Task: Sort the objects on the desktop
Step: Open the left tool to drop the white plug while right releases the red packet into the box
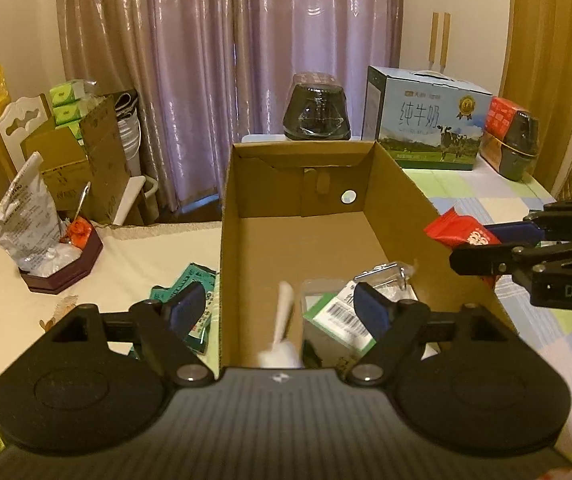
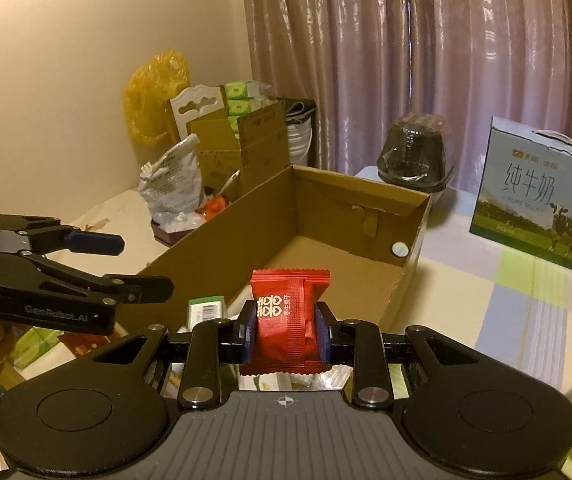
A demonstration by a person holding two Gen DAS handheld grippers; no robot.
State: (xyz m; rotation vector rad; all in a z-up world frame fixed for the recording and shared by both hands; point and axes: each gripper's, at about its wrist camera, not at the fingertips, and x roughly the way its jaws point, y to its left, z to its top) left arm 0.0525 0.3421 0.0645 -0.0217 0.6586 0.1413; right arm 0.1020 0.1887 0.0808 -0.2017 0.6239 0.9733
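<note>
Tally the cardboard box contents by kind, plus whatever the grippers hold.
In the cardboard box:
White stick-shaped item, blurred: 1
Clear packet with barcode label: 1
Held by the right gripper:
Red snack packet: 1
Held by the left gripper, open: 0
Total: 3

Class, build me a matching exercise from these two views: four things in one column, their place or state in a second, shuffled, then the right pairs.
Column 1
1. red packet
2. left gripper
3. milk carton
4. white object

Column 2
A. open
B. blurred, inside the cardboard box
C. clamped between the right gripper fingers
D. standing on the table beyond the box

Pairs: 1-C, 2-A, 3-D, 4-B
</note>
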